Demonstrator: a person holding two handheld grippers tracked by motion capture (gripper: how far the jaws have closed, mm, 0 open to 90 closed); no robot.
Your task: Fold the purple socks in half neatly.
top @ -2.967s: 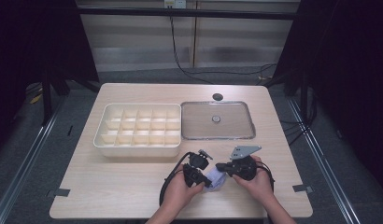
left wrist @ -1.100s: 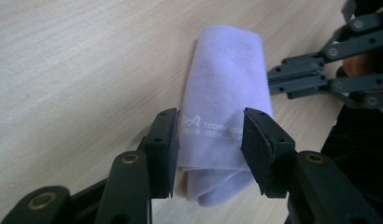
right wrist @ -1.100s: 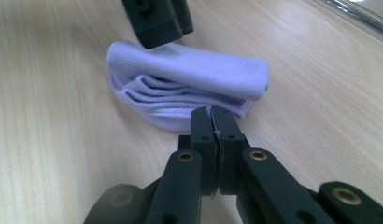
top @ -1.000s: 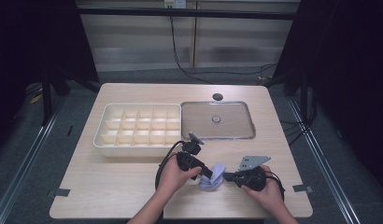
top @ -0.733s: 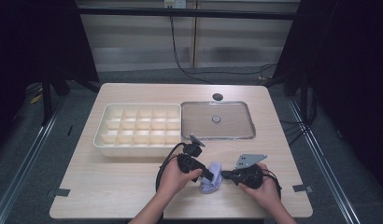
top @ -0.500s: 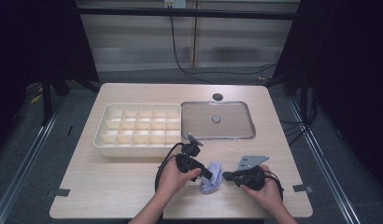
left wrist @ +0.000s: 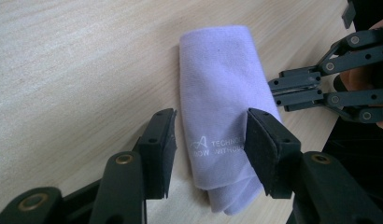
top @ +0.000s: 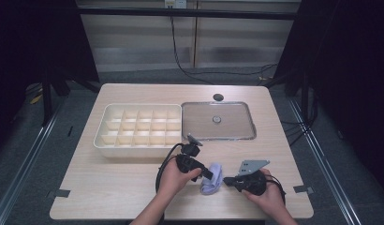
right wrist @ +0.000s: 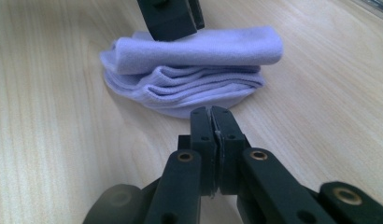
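A lilac cloth (top: 212, 178) lies folded into a thick roll on the wooden table near its front edge, with white lettering on its top (left wrist: 217, 93). My left gripper (left wrist: 210, 145) is open, one jaw on either side of the cloth's near end; from above it (top: 207, 172) sits at the cloth's left. My right gripper (right wrist: 210, 112) is shut with nothing between the jaws, its tips at the cloth's layered edge (right wrist: 199, 88). From above, the right gripper (top: 227, 180) is just right of the cloth.
A cream compartment box (top: 101, 133) stands behind the left hand. A metal tray (top: 237, 123) with a small knob sits to the box's right, and a small black disc (top: 218, 97) lies behind the tray. Bare table stretches left of the hands.
Over three seconds the right hand drew back toward the front right, away from the left hand. In the last second both grippers stayed nearly still beside the cloth.
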